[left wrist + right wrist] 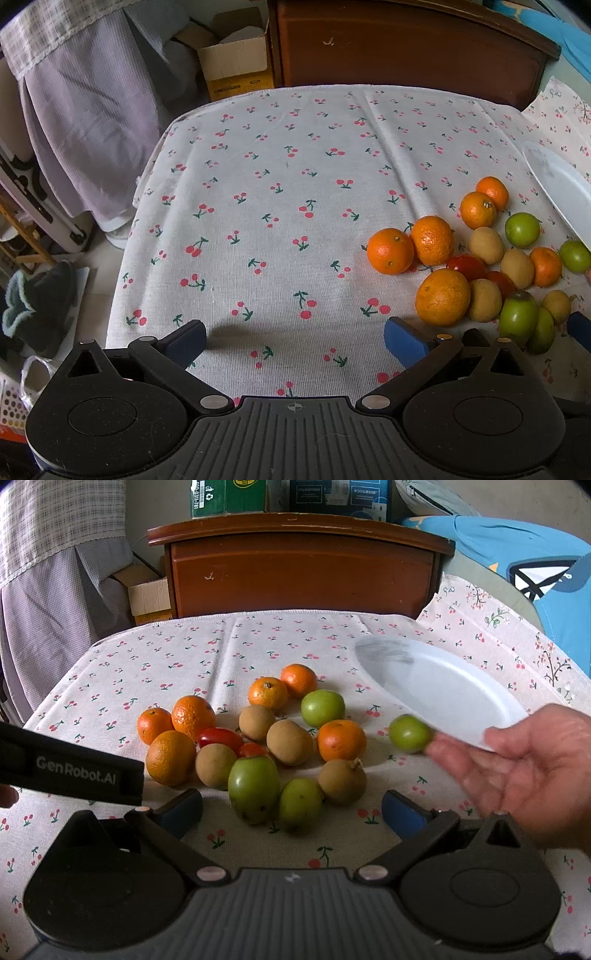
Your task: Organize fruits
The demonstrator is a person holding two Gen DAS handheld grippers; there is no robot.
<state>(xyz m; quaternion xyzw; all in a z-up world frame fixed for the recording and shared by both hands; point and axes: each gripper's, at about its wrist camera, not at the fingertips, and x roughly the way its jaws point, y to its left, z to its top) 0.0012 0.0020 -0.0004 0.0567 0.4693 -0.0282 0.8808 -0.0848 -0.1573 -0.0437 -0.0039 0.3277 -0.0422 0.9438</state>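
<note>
While both grippers, left (293, 338) and right (291, 812), are hovering wide open and empty, the fruits (255, 738) are sitting clustered mid-table beside the white plate (443, 686), toward the right edge.

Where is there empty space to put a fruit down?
The white plate is bare. So is the cherry tablecloth left of the oranges, out to the table's edge. The fruit pile in front of the right gripper is crowded, with fruits touching.
</note>
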